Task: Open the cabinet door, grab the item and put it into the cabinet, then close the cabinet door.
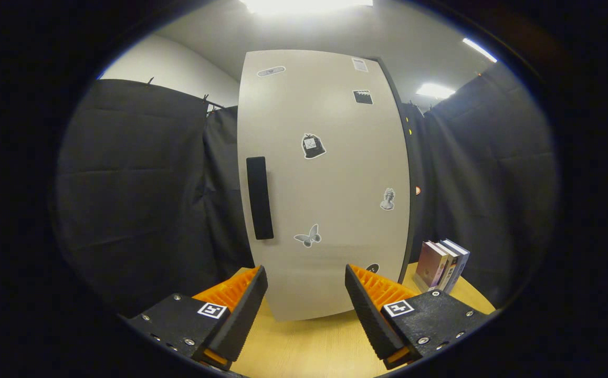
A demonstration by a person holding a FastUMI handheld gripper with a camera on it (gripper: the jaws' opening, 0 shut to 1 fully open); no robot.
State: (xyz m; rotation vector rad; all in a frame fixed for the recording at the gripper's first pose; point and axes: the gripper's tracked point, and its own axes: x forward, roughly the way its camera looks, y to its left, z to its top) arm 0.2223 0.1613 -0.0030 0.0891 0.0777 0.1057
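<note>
matt smooth cabinet door w/ paper-like stickers, matt handle, wood-look table, glossy book covers.

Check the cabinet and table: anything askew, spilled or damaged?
Nothing stands out. The cabinet door is shut, its handle straight, the books upright beside it, and the claw open, holding nothing.

Cabinet stands on table at 12 o'clock beyond the spread, empty jaws, handle on door's left; books upright at 2 o'clock beside it.
</note>
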